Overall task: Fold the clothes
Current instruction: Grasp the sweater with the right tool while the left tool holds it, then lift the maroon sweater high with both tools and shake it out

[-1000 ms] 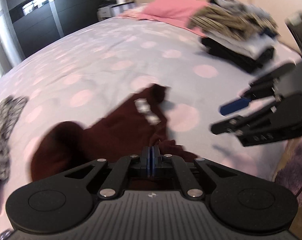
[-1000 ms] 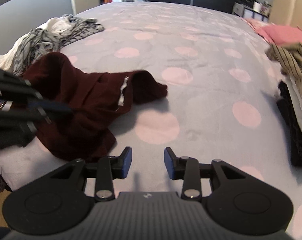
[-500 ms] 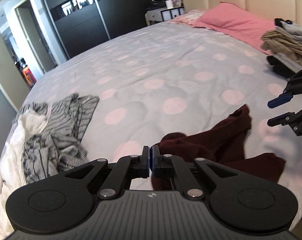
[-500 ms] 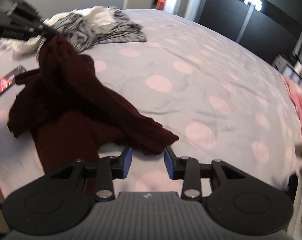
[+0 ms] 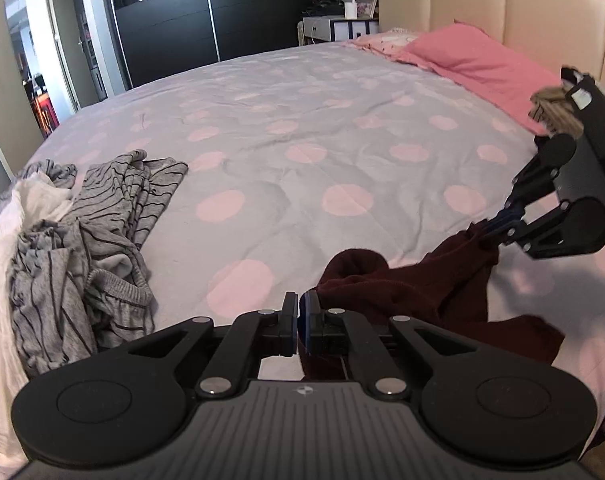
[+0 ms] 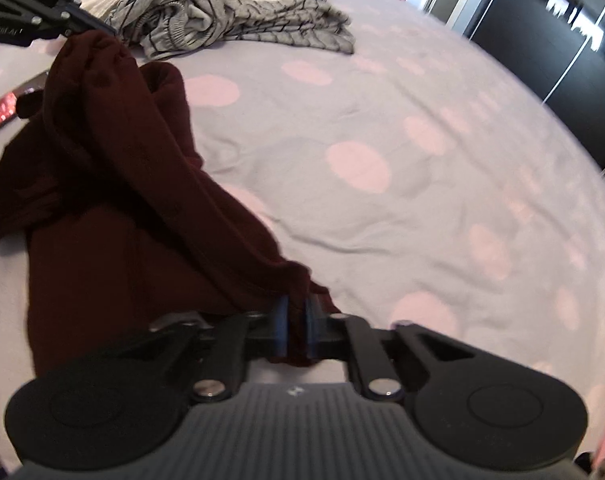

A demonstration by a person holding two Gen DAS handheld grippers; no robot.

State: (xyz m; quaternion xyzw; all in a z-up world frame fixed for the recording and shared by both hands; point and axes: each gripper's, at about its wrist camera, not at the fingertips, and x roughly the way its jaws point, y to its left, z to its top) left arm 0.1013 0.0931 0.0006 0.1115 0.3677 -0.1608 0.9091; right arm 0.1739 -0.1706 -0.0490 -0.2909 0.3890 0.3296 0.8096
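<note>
We see our left tool (image 5: 299,320) clamped on one end of the dark maroon knit garment (image 6: 114,200), which lies stretched along the near edge of the grey pink-dotted bed (image 5: 302,140). Our right tool (image 6: 296,328) is closing on the other end, cloth between its pads.

One maroon garment (image 5: 434,280) lies on one bed (image 5: 302,128). Two grippers are in view: left (image 5: 298,322) and right (image 6: 296,328). In the loose heap there is at least one striped grey piece (image 5: 102,220) and one white piece (image 5: 6,248) (more may be tangled in, hard to tell). One pink pillow (image 5: 474,64), one headboard (image 5: 502,8), and one red-and-black flat object (image 6: 6,108) at the bed's edge.
</note>
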